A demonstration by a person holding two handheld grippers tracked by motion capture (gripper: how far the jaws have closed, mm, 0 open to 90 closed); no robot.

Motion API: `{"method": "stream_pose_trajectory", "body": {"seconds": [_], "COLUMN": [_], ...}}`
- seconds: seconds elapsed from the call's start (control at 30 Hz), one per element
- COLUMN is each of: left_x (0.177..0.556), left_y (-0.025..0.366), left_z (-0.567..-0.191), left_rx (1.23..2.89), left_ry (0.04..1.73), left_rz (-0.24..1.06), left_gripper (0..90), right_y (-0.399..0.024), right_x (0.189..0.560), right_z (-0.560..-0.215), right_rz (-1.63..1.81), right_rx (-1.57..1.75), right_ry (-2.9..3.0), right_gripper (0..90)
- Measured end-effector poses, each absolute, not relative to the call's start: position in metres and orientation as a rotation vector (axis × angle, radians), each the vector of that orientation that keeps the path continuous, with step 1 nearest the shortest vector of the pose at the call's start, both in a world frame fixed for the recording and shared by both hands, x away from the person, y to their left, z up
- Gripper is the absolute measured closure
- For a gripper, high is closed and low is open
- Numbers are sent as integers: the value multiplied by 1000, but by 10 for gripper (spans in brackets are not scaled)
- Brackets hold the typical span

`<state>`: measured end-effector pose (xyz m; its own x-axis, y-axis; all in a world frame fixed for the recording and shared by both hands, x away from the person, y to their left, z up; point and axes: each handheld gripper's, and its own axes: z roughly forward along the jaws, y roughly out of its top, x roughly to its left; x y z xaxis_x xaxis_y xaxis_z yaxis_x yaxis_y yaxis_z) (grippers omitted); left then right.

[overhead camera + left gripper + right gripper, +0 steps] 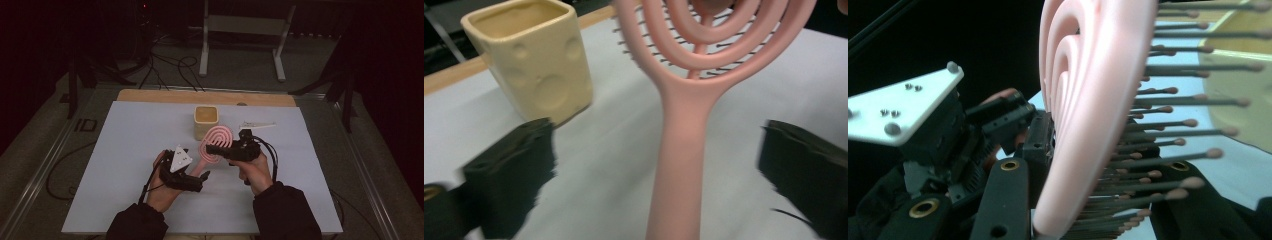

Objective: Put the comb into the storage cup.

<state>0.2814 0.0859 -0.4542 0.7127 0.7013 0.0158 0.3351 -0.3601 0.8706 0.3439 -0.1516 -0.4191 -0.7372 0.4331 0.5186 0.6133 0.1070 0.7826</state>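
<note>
Hairbrush: pink hairbrush [216, 141] with a ringed, open head and pin bristles, held up off the table near its middle, just in front of the cup; its head points away from the person and its handle slants down toward the left gripper.
Right gripper: right gripper [214, 149] is clamped on the head of the hairbrush; in the right gripper view the two black jaws stand on either side of the pink head [1088, 120], one against its smooth back, the other among the bristles.
Left gripper: left gripper [197, 178] has its jaws spread wide apart; in the left gripper view the handle [679, 165] runs up between the two jaws with a clear gap on both sides, touched by neither.
Left hand: left hand [162, 192] holds its gripper low over the table, with the grey three-cornered plate [179, 160] on top.
Right hand: right hand [257, 172] holds its gripper to the right of the hairbrush, jaws pointing left.
Cup: cream square cup [206, 121] with round dimples on its sides stands upright on the table, just behind the head of the hairbrush.
Table: table [130, 150] has a pale sheet over it, with a bare wooden strip along the far edge.
</note>
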Motion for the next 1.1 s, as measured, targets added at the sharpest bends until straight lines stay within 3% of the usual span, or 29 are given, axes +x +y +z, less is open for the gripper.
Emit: {"method": "stream_pose_trajectory", "body": {"seconds": [0.63,1.1], "left_x": [260,234], "left_y": [165,211], "left_z": [-459,-472], "left_rx": [1783,1777], "left_ry": [939,988], "left_rz": [532,602], "left_gripper": [0,0], "right_y": [-160,-154], "right_x": [345,345], "right_z": [-421,-421], "right_rz": [-1724,-1718], "right_rx": [-1047,-1041], "right_ry": [-2180,-2185], "right_gripper": [641,640]}}
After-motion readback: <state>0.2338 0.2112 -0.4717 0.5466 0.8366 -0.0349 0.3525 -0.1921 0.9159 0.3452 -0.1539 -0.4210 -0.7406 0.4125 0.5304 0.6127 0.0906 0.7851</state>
